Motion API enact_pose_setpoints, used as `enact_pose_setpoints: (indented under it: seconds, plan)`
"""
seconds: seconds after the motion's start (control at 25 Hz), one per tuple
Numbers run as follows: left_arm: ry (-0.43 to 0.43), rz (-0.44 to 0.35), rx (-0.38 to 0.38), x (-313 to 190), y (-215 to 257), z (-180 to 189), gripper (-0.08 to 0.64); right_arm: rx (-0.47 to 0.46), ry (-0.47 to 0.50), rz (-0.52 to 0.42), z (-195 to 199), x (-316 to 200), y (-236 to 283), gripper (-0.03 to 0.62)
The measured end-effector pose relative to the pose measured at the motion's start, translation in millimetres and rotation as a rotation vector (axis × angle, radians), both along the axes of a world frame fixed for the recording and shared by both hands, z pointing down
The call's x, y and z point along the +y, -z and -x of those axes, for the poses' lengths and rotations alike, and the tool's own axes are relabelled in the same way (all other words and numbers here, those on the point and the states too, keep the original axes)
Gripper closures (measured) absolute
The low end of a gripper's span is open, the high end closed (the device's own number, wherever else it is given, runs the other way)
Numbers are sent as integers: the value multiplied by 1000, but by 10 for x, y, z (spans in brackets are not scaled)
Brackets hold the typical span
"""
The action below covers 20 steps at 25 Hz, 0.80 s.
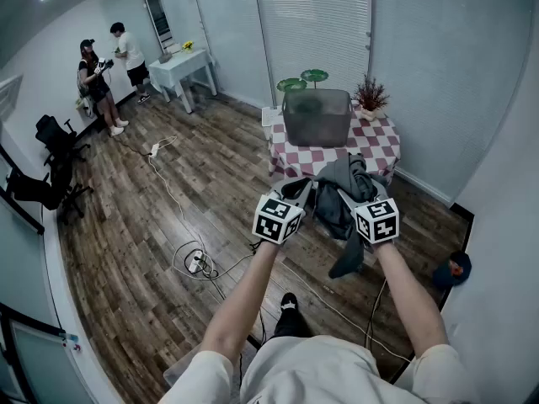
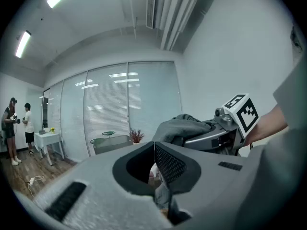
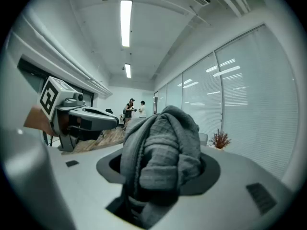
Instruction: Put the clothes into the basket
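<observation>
A dark grey garment point(image 1: 341, 194) hangs bunched between my two grippers, with one end trailing down toward the floor. My right gripper point(image 1: 349, 199) is shut on it, and a thick wad point(image 3: 160, 147) fills the jaws in the right gripper view. My left gripper point(image 1: 303, 192) is shut too, with a fold of cloth point(image 2: 164, 195) pinched low between its pads. Beyond both grippers, the grey translucent basket point(image 1: 316, 118) stands on the table with the red-checked cloth point(image 1: 375, 148). The left gripper view also shows the basket point(image 2: 111, 143) and the right gripper point(image 2: 216, 138) with the garment point(image 2: 180, 126).
A potted plant point(image 1: 369, 96) and green dishes point(image 1: 303, 80) sit beside the basket. Cables and a power strip point(image 1: 195, 262) lie on the wood floor at the left. Two people point(image 1: 105, 70) stand far left by a white table point(image 1: 181, 64). Office chairs point(image 1: 52, 137) line the left wall.
</observation>
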<state>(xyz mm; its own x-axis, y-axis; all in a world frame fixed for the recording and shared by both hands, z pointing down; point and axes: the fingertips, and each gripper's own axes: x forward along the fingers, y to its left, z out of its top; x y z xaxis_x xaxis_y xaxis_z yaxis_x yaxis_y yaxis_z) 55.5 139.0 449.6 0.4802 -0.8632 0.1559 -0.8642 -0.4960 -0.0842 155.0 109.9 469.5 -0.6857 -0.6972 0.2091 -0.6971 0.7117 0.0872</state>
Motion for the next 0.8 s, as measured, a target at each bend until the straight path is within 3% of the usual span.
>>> enact_pose_setpoints:
  seconds: [0.28, 0.8]
  plan:
    - [16, 2, 1, -267, -6, 179, 541, 60, -7, 30, 125, -332, 11, 330]
    - [14, -1, 25, -862, 39, 526, 541, -25, 21, -23, 515, -822, 357, 328]
